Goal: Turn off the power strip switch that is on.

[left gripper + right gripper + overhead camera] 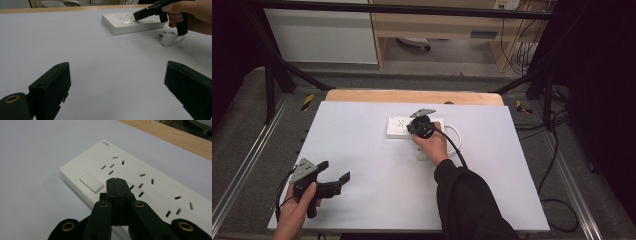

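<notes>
While the person's right hand [430, 145] reached out over the middle of the pale grey table top [362, 165], the right gripper [418, 129] hovered above the long white plastic power strip [399, 127] that lay flat towards the far side of the table, close to the bare wooden edge [412, 96]. Its two black jaws were pressed flat together with nothing between them, as the right gripper view made plain, and their joined tips [117, 182] hung just beside the strip's white rectangular rocker switch [91, 182], over the first group of socket slots; whether they touched the casing I could not tell. A white cable [457, 135] looped out from the strip's right end. Just beside the strip, on the near side and under the right hand, a small white plug adapter [168, 38] rested on the table. The left gripper [334, 181] was held well apart from all this, near the front left corner in the person's left hand [297, 210]. Its jaws stood wide apart and empty, pointed across the bare table towards the strip.
</notes>
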Tool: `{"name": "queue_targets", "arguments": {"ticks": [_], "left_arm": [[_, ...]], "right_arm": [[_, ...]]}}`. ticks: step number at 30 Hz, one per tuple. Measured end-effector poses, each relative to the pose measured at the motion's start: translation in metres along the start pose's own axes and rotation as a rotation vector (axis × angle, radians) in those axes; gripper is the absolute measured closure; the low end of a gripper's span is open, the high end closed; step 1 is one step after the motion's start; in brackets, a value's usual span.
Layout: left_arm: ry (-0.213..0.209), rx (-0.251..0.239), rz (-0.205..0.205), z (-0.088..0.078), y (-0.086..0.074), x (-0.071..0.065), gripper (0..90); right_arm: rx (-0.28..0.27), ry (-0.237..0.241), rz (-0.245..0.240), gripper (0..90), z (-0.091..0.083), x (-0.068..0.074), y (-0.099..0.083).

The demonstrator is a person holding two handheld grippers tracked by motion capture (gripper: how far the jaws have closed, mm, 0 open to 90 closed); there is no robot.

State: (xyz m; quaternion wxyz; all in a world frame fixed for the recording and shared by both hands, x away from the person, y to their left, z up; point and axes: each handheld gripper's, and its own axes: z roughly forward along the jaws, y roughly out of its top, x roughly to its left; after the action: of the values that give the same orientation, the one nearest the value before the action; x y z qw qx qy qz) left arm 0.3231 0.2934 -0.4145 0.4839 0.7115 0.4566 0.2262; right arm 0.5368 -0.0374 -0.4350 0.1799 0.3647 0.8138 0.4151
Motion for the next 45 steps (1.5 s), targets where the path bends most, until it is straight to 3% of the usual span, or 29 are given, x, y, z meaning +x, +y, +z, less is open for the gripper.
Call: {"name": "queue_targets", "arguments": {"ticks": [22, 45], "left_arm": [[-0.005, 0.005, 0.006, 0.0006, -0.0001, -0.0006, 6.8], [-0.008, 0.004, 0.007, 0.0008, -0.0001, -0.0007, 6.8]], "right_arm": [[0.011, -0.002, -0.001, 90.0, 0.0008, 0.0008, 0.0006], [0.034, -0.01, -0.035, 90.0, 0.0039, 0.0048, 0.0026]]}}
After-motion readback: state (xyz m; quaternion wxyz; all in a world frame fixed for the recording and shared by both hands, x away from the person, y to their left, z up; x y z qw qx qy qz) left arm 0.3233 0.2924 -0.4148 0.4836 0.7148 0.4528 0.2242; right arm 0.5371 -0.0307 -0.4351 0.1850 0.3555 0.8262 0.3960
